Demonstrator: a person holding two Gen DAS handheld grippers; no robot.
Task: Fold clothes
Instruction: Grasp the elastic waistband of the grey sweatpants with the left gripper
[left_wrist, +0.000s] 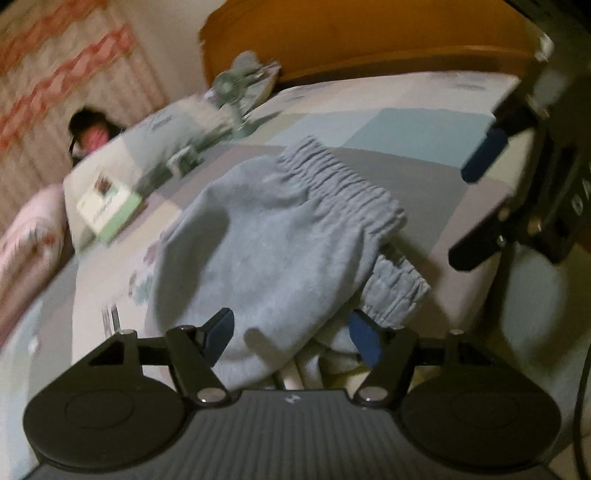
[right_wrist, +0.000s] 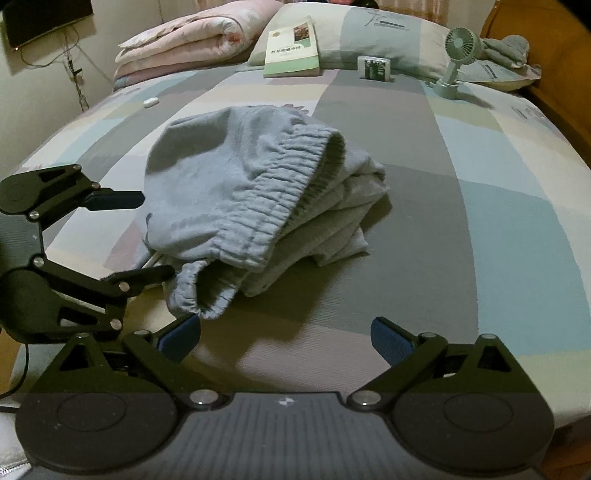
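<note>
Light grey-blue sweatpants (right_wrist: 229, 177) lie bunched on the bed, elastic waistband (right_wrist: 280, 184) on top and a cuff (right_wrist: 199, 291) at the near edge. My left gripper (left_wrist: 291, 336) reaches the heap from its left side, jaws apart, with a fold of the fabric (left_wrist: 258, 240) between the blue pads; I see no pad pressing on it. From the right wrist view this left gripper (right_wrist: 155, 236) straddles the heap's left edge. My right gripper (right_wrist: 286, 339) stands open just short of the cuff, with only the sheet between its fingers. It also shows at the right (left_wrist: 476, 206).
The patchwork bedsheet (right_wrist: 480, 229) covers the bed. Toward the pillow (right_wrist: 388, 29) lie a green book (right_wrist: 291, 48), a small box (right_wrist: 375, 68) and a green desk fan (right_wrist: 454, 59). A folded pink quilt (right_wrist: 184, 40) sits at the back left; a wooden headboard (left_wrist: 369, 40) borders the bed.
</note>
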